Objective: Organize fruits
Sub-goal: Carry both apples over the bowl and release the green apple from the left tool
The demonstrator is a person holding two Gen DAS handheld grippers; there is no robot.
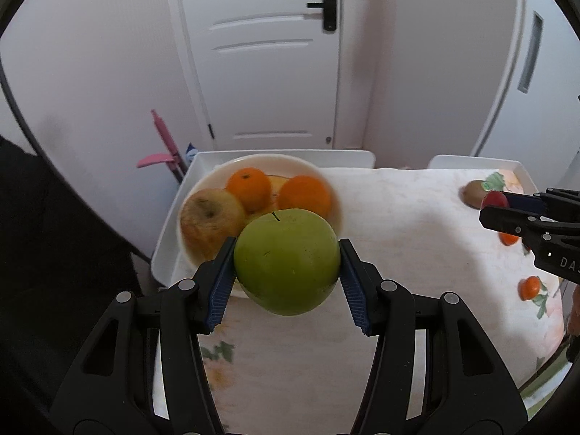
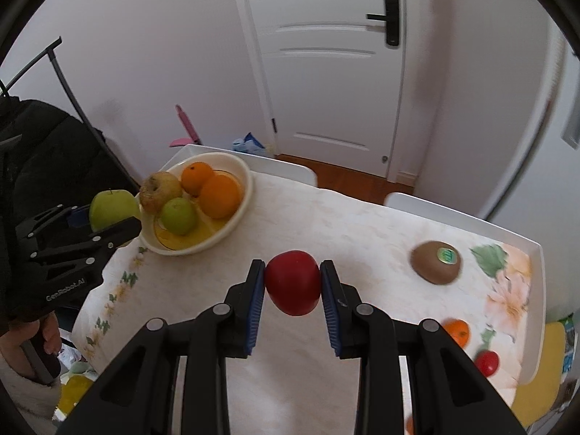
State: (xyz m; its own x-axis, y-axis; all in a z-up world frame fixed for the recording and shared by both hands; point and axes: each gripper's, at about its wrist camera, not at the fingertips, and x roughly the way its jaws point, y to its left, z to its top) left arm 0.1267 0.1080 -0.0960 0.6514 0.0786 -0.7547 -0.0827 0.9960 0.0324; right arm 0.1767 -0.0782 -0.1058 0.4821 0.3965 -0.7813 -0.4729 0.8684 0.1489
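Left gripper (image 1: 287, 264) clamped on a big green apple (image 1: 286, 261), blue pads pressed to both its sides, stem up. The apple is held in the air just in front of the bowl (image 1: 328, 185), hiding its near rim from the left wrist view.

Bowl: cream, shallow, at the far left corner of the table (image 2: 362, 224). In it two oranges (image 2: 220, 195) side by side, a wrinkled yellow-brown apple (image 2: 159, 190) on the left rim, and a small green apple (image 2: 178, 215) in front. Some yellow shows on the bowl floor; cannot tell what it is.

Right gripper (image 2: 293, 282) closed tight on a small red fruit (image 2: 293, 282), pads touching both sides, above the middle of the tablecloth. Kind of fruit unclear.

On the cloth to the right: a kiwi (image 2: 436, 261) with a green sticker, lying alone, well apart from the bowl. Nearer the right edge a small orange fruit (image 2: 457, 331) and a small red one (image 2: 486, 362), both partly behind the right gripper's arm.

Cloth is pale with printed flowers and leaves. Table rim is white and raised.

Beyond the table: white door (image 2: 326, 54) with a black handle, pink object by the wall. Dark jacket (image 2: 47, 152) at left. A hand (image 2: 45, 337) grips the left tool's handle.
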